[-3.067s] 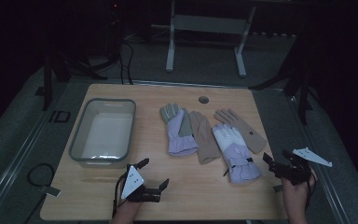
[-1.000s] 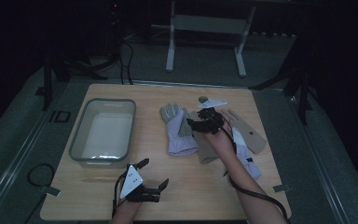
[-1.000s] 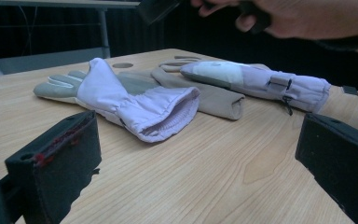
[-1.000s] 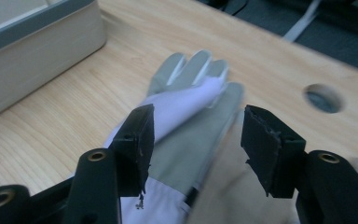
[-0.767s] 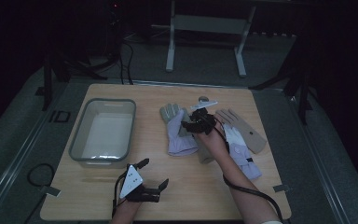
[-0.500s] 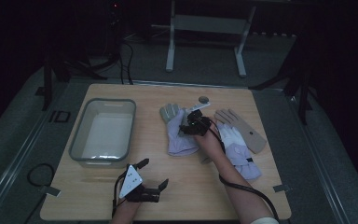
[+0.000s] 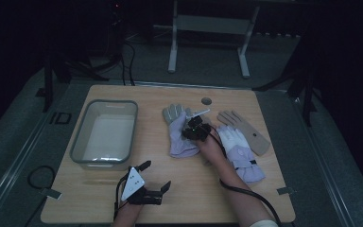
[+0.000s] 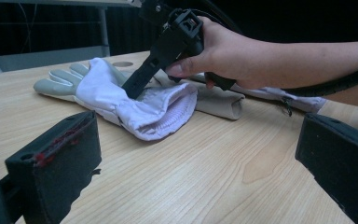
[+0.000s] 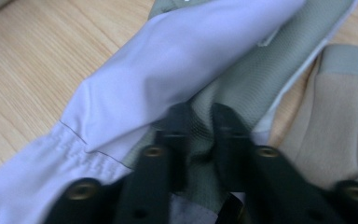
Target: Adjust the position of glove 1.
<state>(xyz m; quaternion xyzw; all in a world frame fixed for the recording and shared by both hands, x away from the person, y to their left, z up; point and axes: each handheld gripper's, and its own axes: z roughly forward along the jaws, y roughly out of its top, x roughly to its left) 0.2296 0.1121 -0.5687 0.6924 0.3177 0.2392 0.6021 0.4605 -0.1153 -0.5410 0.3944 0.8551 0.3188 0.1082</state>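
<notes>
Letters "ID" [image 7: 60, 117] sit on the dark floor mat left of the table [image 7: 264, 198]. Next comes a clear bin [image 7: 105, 132]. The left gripper [image 7: 154, 180] rests near the front edge, jaws spread wide. Mid-table, the right gripper [image 7: 189, 128] has just closed, pinching a fold of the white-and-grey glove [image 7: 180, 142]. Beside that glove lies a tan glove [image 8: 220, 100], partly hidden under the hand.

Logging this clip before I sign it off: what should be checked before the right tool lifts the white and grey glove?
1. Right tool pinching fabric of the white and grey fabric glove: ok; its jaws have just closed on a fold.
2. Beige glove not caught in the pinch: cannot tell.
3. Clear plastic bin unobstructed: ok.
4. Left tool apart from the glove, jaws open: ok.
5. Wooden table between glove and bin clear: ok.
</notes>
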